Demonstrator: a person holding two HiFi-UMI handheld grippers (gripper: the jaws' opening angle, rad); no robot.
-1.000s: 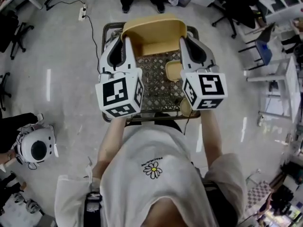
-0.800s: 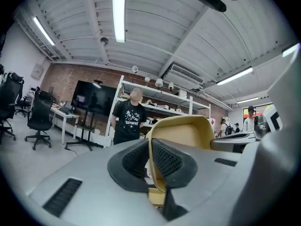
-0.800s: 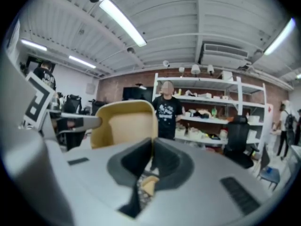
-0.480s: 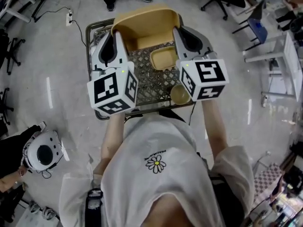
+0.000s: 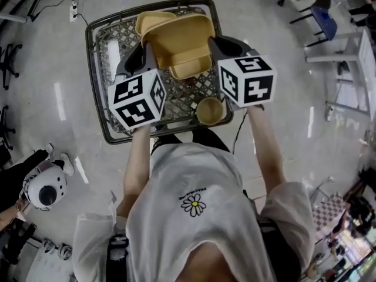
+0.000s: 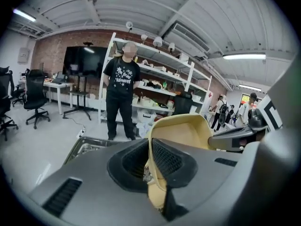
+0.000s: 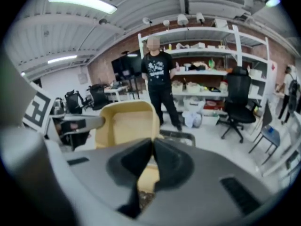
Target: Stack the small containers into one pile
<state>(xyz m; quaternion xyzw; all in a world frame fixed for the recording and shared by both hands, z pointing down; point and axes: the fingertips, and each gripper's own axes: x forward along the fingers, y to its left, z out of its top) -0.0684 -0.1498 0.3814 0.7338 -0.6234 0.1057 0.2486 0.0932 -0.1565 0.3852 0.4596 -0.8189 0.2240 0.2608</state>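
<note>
Wire mesh of the basket [image 5: 182,101] lies below the large yellow container [image 5: 182,40], which we hold tilted above it. The left gripper [image 6: 149,171] pinches its left wall and the right gripper [image 7: 151,161] its right wall. We judge this the carrying step. Next we need to level it and set it down squarely, then nest the small round bowl [image 5: 210,110] that rests on the mesh.

Head view: set above the person, facing steeply down onto the wire basket [image 5: 114,51]. Left and right gripper views: each set close behind its own jaws, facing roughly level across the room. Both share the yellow container [image 6: 186,131] close up, and the standing person [image 6: 120,93] and shelving [image 6: 162,79] farther off.
</note>
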